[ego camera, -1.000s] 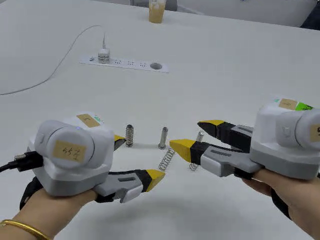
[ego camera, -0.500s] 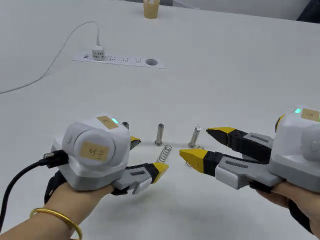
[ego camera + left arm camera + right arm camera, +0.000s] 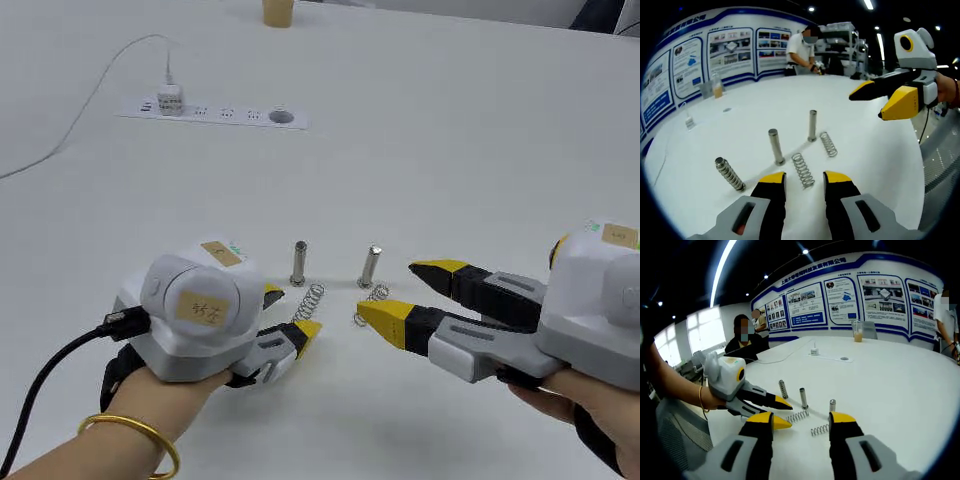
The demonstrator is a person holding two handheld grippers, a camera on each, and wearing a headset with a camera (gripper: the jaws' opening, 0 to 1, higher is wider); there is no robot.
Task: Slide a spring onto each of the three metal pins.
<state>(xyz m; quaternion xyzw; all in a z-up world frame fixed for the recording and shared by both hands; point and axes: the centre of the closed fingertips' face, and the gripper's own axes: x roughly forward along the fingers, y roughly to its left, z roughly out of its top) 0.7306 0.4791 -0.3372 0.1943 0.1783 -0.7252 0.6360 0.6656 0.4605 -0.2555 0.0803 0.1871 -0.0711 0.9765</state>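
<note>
White counter (image 3: 450,150) right across, and nearest us the left tool (image 3: 291,310) sits low, yellow-tipped jaws apart and gripping nothing (the tan sticker on its housing carries handwriting I can't make out). Alongside it is the right tool (image 3: 392,288), jaws spread wide and empty too, with a tan sticker and a green one on top, both unreadable.

Just ahead of the left tool's tips a first loose spring (image 3: 309,300) lies flat on the counter. A second loose spring (image 3: 372,302) lies just beside the right tool's lower tip.

Right behind the springs two bare metal pins stand upright, the left pin (image 3: 299,263) and the right pin (image 3: 371,266), each with a spring near its foot. The left gripper view brings up a third pin (image 3: 729,173) off to the side, and that one already has a spring coiled round its shaft.

Farther back is a white power strip (image 3: 210,113) with a white charger (image 3: 168,100) plugged in, its cord trailing away. Near the far edge stands a clear cup (image 3: 857,331) holding an amber drink. Beyond it are blue-trimmed wall boards (image 3: 850,295) with Chinese lettering too small to read.
</note>
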